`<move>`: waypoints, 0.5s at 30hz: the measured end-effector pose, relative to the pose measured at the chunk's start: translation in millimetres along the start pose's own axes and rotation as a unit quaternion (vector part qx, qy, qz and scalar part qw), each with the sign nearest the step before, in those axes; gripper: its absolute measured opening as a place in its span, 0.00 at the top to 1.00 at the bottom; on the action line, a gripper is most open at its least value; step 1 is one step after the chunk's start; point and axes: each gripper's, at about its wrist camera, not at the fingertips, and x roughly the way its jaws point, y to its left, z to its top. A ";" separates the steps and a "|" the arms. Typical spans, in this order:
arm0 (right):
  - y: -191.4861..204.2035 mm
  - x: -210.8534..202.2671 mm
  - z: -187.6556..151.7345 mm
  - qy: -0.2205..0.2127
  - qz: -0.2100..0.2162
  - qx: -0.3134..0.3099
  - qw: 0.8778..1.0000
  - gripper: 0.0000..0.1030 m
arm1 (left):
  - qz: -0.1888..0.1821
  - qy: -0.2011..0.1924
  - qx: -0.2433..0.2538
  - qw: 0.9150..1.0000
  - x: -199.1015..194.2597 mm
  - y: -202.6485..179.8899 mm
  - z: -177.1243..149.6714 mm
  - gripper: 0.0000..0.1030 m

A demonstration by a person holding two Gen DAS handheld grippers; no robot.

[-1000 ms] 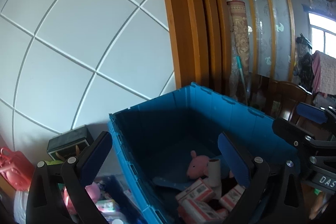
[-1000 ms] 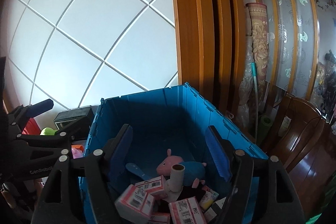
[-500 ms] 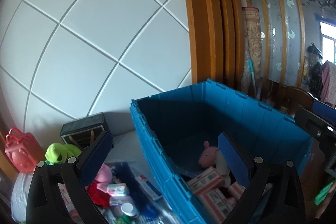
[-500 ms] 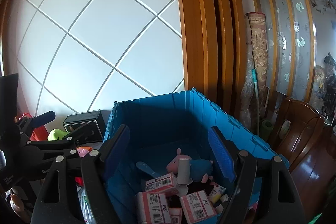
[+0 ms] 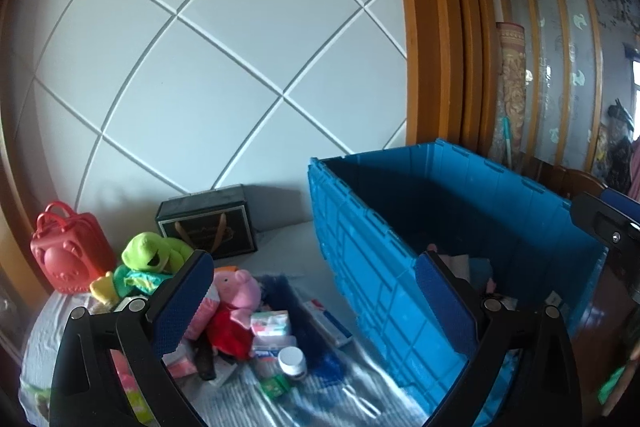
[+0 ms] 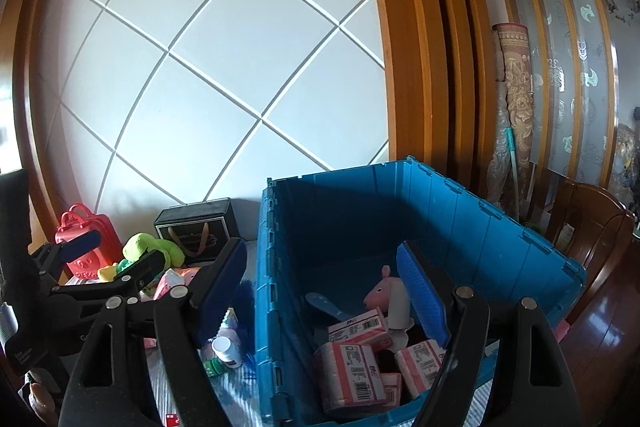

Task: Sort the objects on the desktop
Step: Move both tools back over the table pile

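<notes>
While both pairs of blue-padded jaws stand wide apart with nothing held between them, the left gripper (image 5: 314, 297) hangs over a heap of small things on a pale cloth-covered table (image 5: 280, 239), and the right gripper (image 6: 322, 287) straddles the left wall of a blue crate (image 6: 472, 211), one finger outside it and the other over its inside. Just beyond the left gripper's left pad (image 5: 184, 301) lies a pink pig doll in a red dress (image 5: 234, 307), with a green frog doll (image 5: 154, 253) farther off to the left and a red toy bag (image 5: 68, 247) at the table's far left edge. Nearer, between the fingers, sit a white-capped bottle (image 5: 293, 361), a small green box (image 5: 274, 385) and a long white carton (image 5: 326, 319) lying against a dark blue furry cloth (image 5: 280, 287). A black gift box (image 5: 208, 223) stands against the white panelled wall (image 5: 208, 67) at the far side. The crate fills the right of the table; inside it, seen from the right wrist, are a second pink pig doll (image 6: 384, 293), a cardboard tube (image 6: 400, 307), a blue scoop (image 6: 324, 305) and several pink-and-white cartons (image 6: 352, 367) piled at the near end. Wooden door framing (image 6: 412, 47) rises behind the crate, and a dark wooden chair (image 6: 592, 227) stands to its right.
</notes>
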 end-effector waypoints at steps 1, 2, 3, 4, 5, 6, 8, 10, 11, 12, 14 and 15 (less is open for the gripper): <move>10.2 -0.8 -2.6 0.001 0.004 -0.005 1.000 0.25 | 0.004 0.001 -0.002 1.000 -3.0 9.4 -4.6 0.01; 20.3 -1.9 -5.4 0.002 0.009 -0.010 1.000 0.25 | 0.008 0.002 -0.004 1.000 -5.6 19.6 -9.0 0.01; 30.2 -2.3 -8.1 0.004 0.013 -0.014 1.000 0.25 | 0.011 0.004 -0.007 1.000 -7.6 30.3 -13.1 0.01; 41.3 -2.5 -10.7 0.006 0.017 -0.019 1.000 0.25 | 0.014 0.005 -0.010 1.000 -9.7 41.0 -17.1 0.01; 52.4 -2.5 -13.3 0.008 0.020 -0.024 0.999 0.25 | 0.016 0.007 -0.013 1.000 -12.2 52.4 -21.5 0.01; 62.8 -1.8 -15.8 0.011 0.025 -0.026 0.999 0.25 | 0.020 0.007 -0.016 1.000 -14.9 64.9 -26.3 0.01; 84.2 0.7 -22.4 0.015 0.035 -0.028 0.999 0.25 | 0.032 0.010 -0.020 0.999 -20.0 90.7 -36.2 0.01; 106.2 5.5 -30.2 0.023 0.046 -0.028 0.998 0.25 | 0.043 0.014 -0.023 0.999 -24.0 117.5 -46.5 0.01; 117.3 8.8 -34.3 0.028 0.051 -0.028 0.998 0.24 | 0.050 0.018 -0.024 0.998 -25.4 130.9 -51.9 0.01; 128.2 13.0 -38.6 0.033 0.054 -0.028 0.998 0.24 | 0.056 0.021 -0.024 0.998 -25.7 144.4 -57.4 0.01; 151.3 22.6 -47.8 0.046 0.064 -0.028 0.996 0.22 | 0.068 0.032 -0.027 0.997 -23.7 172.1 -69.5 0.01; 162.1 27.7 -51.8 0.051 0.068 -0.029 0.996 0.22 | 0.075 0.038 -0.028 0.996 -22.1 185.7 -75.9 0.01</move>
